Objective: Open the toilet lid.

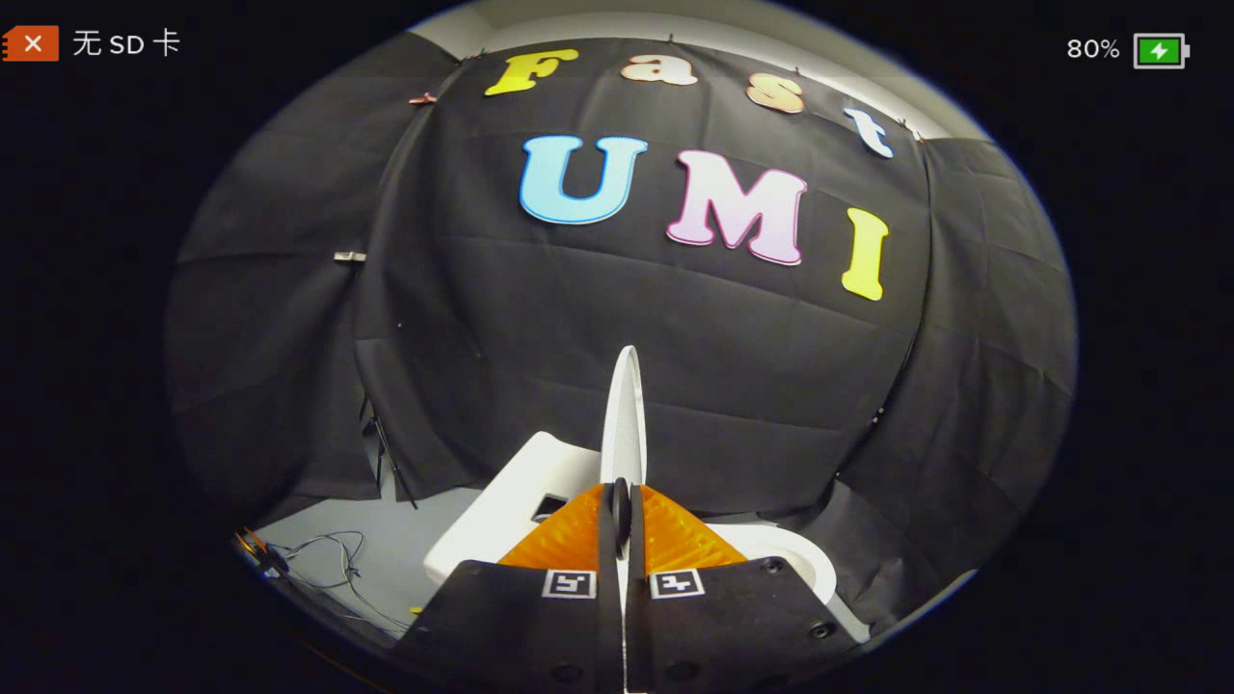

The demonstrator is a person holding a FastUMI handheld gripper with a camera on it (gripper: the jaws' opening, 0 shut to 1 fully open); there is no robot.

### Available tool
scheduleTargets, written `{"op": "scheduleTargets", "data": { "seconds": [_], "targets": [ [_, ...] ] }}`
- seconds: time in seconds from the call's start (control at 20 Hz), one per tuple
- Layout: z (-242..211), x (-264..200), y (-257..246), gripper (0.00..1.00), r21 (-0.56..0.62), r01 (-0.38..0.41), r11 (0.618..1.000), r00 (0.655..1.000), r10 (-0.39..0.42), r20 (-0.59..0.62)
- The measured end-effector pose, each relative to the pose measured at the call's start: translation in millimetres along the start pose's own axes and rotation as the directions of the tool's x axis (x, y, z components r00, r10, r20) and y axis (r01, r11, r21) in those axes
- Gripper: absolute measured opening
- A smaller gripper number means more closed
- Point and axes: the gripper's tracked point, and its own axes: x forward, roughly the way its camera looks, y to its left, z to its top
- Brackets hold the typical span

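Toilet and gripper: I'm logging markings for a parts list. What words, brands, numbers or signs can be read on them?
Toilet lid, pinched edge-on between the gripper's shut fingers: no readable text.
Toilet body beside it: no text or brand visible.
Gripper: two square black-and-white coded markers, patterns rather than letters or numbers.

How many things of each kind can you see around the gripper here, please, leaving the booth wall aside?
Toilet lid, raised on edge and pinched between the fingers of the gripper: 1
Toilet tank, beside the lid: 1
Toilet bowl rim, on the lid's other side: 1
Cable bundle on the floor: 1
Total: 4
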Motion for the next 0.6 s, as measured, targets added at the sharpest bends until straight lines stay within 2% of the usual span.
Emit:
{"op": "scheduleTargets", "data": {
  "seconds": [0.4, 0.5, 0.55, 0.6],
  "targets": [
    [-5.2, 1.0, 15.7, 0.06, -0.044, 0.017, 0.999, 1.0, -0.016, 0.027],
    [-7.0, -0.9, 12.8, 0.11, -0.03, 0.013, 0.999, 0.999, -0.012, 0.033],
    [-6.8, -4.0, 13.5, 0.17, -0.03, -0.004, 1.0, 0.999, 0.005, 0.034],
    [-9.5, -2.2, 13.7, 0.31, -0.031, -0.013, 0.999, 1.0, 0.014, 0.025]
  ]
}}
